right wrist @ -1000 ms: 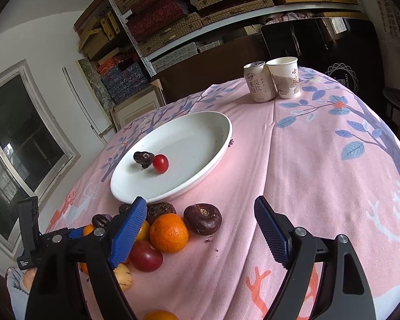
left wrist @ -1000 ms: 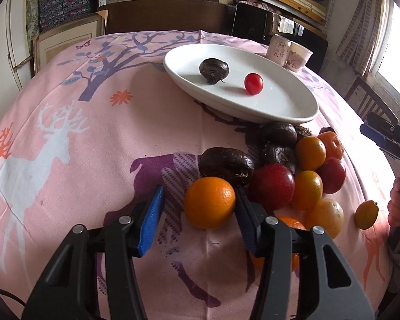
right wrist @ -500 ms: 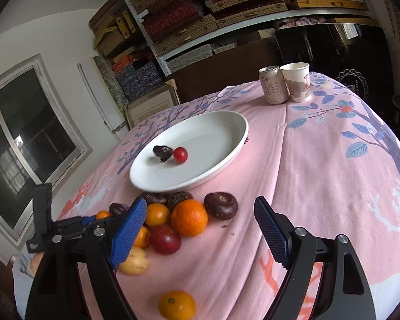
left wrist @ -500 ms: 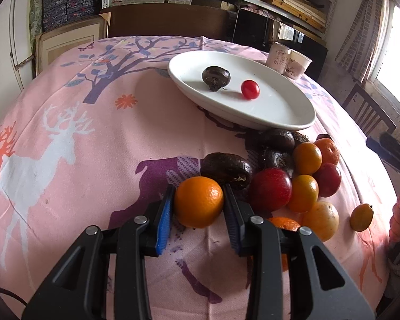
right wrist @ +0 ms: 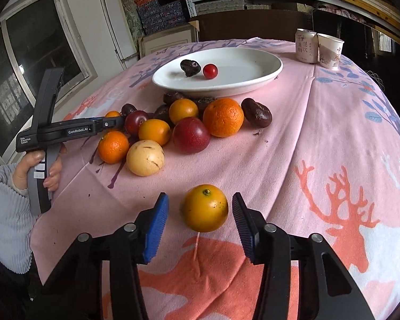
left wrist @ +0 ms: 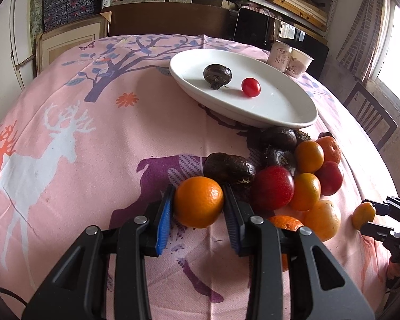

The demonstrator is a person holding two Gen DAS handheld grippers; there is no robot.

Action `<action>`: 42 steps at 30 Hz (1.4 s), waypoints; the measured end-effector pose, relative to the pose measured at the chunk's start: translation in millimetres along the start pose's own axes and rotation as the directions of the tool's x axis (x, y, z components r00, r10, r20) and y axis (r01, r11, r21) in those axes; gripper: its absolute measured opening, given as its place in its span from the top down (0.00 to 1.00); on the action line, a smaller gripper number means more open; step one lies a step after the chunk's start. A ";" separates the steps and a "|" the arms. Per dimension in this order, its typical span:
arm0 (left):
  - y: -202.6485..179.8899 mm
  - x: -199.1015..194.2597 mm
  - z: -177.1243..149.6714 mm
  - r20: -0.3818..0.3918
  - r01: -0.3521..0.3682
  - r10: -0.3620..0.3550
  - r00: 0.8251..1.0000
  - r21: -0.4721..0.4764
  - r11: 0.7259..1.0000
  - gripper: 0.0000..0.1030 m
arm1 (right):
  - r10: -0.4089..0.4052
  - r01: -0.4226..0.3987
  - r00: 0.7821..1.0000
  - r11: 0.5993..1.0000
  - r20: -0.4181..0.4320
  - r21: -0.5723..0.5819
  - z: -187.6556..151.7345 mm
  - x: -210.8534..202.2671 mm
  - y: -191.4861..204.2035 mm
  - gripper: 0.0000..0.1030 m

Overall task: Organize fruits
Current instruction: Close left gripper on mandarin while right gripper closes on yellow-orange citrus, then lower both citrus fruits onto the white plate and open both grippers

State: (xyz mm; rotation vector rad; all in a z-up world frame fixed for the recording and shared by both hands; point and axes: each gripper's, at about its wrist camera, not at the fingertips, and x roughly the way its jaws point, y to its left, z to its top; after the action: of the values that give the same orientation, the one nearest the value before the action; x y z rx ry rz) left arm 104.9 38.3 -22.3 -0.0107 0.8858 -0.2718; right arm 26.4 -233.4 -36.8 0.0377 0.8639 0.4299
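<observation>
The left gripper [left wrist: 197, 208] is clamping a large orange [left wrist: 198, 202], both blue pads pressing against its sides while the fruit is sitting on the pink tablecloth [left wrist: 93, 138] at the near edge of the fruit pile [left wrist: 293, 176]. Just behind it a dark wrinkled fruit [left wrist: 228, 167] is lying, and to its right a red plum [left wrist: 272, 188] is touching smaller orange and red fruits. Farther back the white plate [left wrist: 277, 112] is holding 2 items, a dark fruit [left wrist: 217, 75] and a cherry tomato [left wrist: 250, 87], set near each other but apart. Beyond the plate a can [left wrist: 279, 56] and a paper cup [left wrist: 298, 62] are standing side by side. In the right wrist view, the right gripper [right wrist: 200, 213] is closing in around a small yellow-orange citrus [right wrist: 204, 208] that is sitting alone on the cloth, well apart from the pile; its jaws have just been narrowing, yet a gap is showing on each side of the fruit, so the pads are not gripping it. At the left of that view a hand [right wrist: 40, 166] in a grey sleeve is holding the handle of the other gripper, whose fingers are hidden among the fruits there.
</observation>
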 end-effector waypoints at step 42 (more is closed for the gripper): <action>-19.3 15.6 82.6 0.147 -0.054 0.051 0.988 0.019 0.998 0.36 | -0.023 -0.018 0.965 0.988 0.260 0.153 123.3 34.9 -46.5 0.37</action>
State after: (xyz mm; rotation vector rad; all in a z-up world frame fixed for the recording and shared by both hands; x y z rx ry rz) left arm 173.1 7.5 20.6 0.0142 0.7362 -0.2288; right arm 154.2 -245.4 9.0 0.2317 0.6345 0.3456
